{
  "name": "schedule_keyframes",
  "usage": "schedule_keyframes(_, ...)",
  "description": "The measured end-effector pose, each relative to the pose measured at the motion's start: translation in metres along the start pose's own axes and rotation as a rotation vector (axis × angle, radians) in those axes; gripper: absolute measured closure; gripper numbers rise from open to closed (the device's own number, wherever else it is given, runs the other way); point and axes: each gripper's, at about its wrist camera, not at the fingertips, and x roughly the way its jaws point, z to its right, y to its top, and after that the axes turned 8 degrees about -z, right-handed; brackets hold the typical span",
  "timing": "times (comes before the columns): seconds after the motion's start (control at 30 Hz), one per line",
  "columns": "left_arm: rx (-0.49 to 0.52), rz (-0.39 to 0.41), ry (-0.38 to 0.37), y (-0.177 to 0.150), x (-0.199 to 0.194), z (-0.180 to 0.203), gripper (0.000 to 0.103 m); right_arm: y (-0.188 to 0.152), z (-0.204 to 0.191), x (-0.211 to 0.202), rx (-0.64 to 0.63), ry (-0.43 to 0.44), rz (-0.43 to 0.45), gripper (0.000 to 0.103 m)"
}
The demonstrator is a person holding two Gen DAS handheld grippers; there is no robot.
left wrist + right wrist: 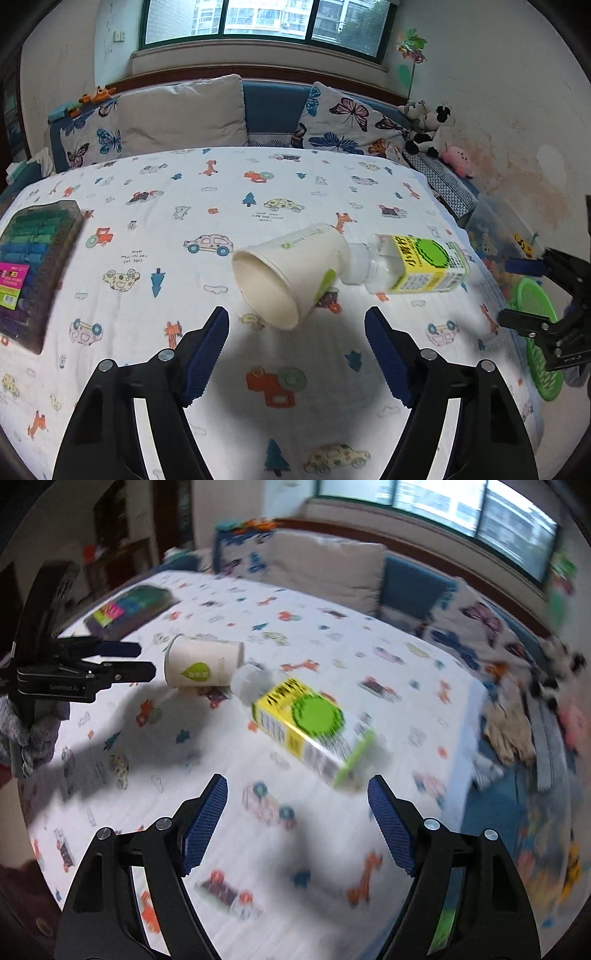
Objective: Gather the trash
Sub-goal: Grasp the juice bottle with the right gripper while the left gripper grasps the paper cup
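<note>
1. Blue-padded fingers of the left gripper (296, 321) stood spread wide just above the patterned cloth (221, 192), holding nothing.
2. Just ahead of those fingers, a white paper cup (284, 273) lay on its side on the cloth, its open mouth turned toward the left wrist camera.
3. Touching the cup's base, a clear plastic bottle (417, 264) with a yellow-and-green label also lay flat, its white cap against the cup.
4. The right gripper (297, 801) was likewise spread open and empty, with the bottle's far end just beyond its fingertips; that view was blurred.
5. A box of coloured markers (33, 266) sat at the cloth's left edge, well apart from the cup.
6. A green basket (539, 325) showed beyond the cloth's right edge, partly hidden behind the right gripper.
</note>
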Motion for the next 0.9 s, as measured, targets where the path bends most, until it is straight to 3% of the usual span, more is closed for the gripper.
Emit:
schedule_keyframes(0.47,0.007,-0.036,-0.047,0.015,0.028,-0.014,0.036,0.061,0.002,0.078,-0.268,0.047,-0.125,0.019)
schedule_keyframes(0.8,0.0,-0.058,-0.082,0.02,0.043,-0.015,0.039,0.076,0.001,0.116,-0.343,0.111,-0.208,0.018)
schedule_keyframes(0.9,0.01,-0.059,-0.084,0.022,0.046,-0.015,0.041,0.072,-0.003,0.117,-0.357,0.115,-0.22,0.023)
